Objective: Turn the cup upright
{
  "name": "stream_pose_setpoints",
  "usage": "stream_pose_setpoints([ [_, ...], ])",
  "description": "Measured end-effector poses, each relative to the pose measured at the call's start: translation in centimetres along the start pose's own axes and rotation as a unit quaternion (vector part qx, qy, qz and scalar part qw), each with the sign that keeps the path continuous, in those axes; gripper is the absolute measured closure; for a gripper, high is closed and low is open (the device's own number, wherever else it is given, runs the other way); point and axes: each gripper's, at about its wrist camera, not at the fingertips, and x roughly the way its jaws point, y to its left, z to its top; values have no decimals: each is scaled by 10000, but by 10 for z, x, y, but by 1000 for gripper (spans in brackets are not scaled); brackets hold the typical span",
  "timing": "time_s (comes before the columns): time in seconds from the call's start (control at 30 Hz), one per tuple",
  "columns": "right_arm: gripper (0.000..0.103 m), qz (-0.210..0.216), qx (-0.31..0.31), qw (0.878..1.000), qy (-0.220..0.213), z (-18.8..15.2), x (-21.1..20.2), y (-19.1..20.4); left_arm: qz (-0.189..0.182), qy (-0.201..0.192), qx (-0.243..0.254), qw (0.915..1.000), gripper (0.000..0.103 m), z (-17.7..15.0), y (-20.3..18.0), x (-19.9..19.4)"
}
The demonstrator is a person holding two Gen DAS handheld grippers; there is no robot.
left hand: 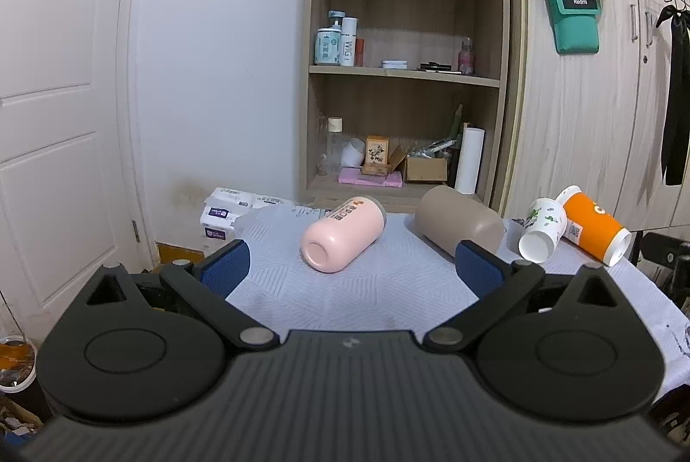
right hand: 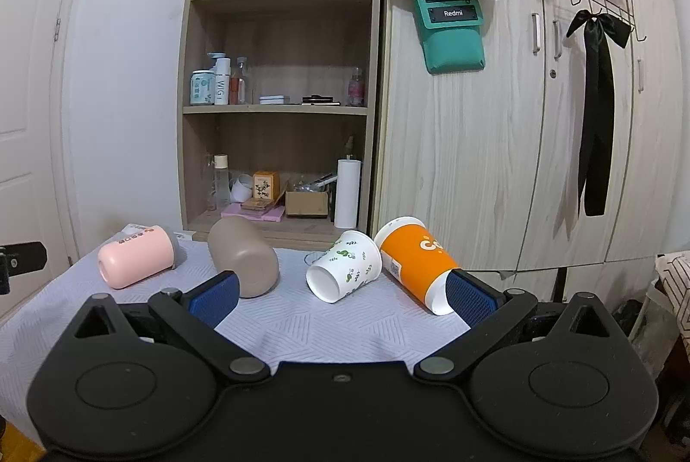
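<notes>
Several cups lie on their sides on the cloth-covered table (left hand: 366,289): a pink cup (left hand: 340,235), a taupe cup (left hand: 461,222), a white leaf-print paper cup (left hand: 543,231) and an orange paper cup (left hand: 593,227). My left gripper (left hand: 351,268) is open and empty, just short of the pink cup. In the right wrist view the pink cup (right hand: 136,261), taupe cup (right hand: 243,261), white cup (right hand: 345,270) and orange cup (right hand: 416,268) lie in a row. My right gripper (right hand: 343,296) is open and empty, near the white cup.
A wooden shelf unit (right hand: 276,108) with bottles and boxes stands behind the table. A wardrobe (right hand: 496,160) with a hanging black ribbon (right hand: 597,117) is to the right, a white door (left hand: 56,117) to the left. Tissue packs (left hand: 224,212) lie at the table's far left.
</notes>
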Motion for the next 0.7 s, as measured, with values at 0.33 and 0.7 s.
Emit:
stream_pose_setpoints([
  [0.33, 0, -15, -26, 10000, 26, -1, 0, 1, -68, 6, -10, 10000, 0, -1, 1, -1],
  [0.7, 0, 120, 28, 9999, -1, -1, -2, 1, -140, -92, 32, 9999, 0, 1, -2, -11],
])
